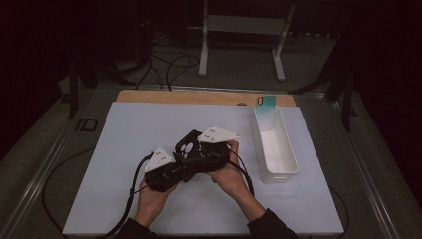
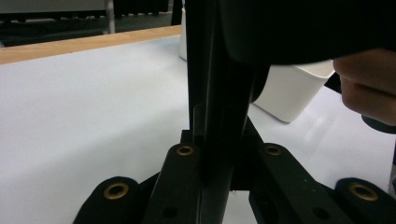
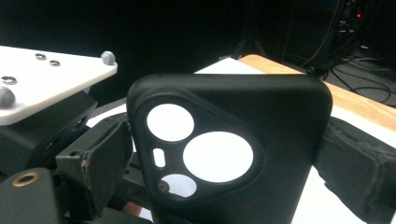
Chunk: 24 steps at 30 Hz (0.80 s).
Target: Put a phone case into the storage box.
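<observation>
Gripping black phone case (image 3: 261, 140) — lower end cut off, both grippers.

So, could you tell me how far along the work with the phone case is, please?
Done: the phone case is picked up, gripped by both the left tongs and the right tongs. In hand: it is held between them above the mat, left of the white bin. Left: probably setting it in the bin, which looks empty.
</observation>
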Available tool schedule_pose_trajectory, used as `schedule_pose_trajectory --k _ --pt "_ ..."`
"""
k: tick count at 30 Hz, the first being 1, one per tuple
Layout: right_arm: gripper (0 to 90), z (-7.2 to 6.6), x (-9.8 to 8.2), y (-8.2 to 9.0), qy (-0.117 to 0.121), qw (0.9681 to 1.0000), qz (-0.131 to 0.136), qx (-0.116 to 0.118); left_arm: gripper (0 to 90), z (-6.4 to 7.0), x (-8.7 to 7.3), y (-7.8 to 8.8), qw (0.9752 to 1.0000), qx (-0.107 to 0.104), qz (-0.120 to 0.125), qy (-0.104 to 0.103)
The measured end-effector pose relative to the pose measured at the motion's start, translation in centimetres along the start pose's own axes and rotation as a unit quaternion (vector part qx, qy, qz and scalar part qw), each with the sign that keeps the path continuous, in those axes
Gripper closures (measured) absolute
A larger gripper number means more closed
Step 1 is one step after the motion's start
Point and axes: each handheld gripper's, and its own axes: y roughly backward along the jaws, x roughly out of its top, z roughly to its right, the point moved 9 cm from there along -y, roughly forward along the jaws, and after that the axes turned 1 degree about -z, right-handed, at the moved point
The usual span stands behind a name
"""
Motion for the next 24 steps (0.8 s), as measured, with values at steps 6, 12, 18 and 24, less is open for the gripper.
schedule_pose_trajectory --k 6,12,18,24 --pt "8.4 0.05 -0.19 -0.34 -0.004 1.0000 -0.003 -0.003 85.1 0.12 0.09 0.06 1.0000 0.002 0.001 -0.003" --pt "12.4 0.20 -0.23 -0.33 -0.008 0.9999 -0.005 -0.011 85.1 0.11 0.08 0.05 1.0000 0.002 0.002 -0.002" --pt "13.2 0.26 -0.26 -0.23 -0.010 0.9998 -0.004 -0.014 84.9 0.14 0.09 0.03 1.0000 0.003 0.004 -0.003" --pt "13.6 0.20 -0.26 -0.13 -0.004 0.9999 -0.001 -0.015 82.9 0.19 0.14 0.05 1.0000 -0.003 0.006 0.001"
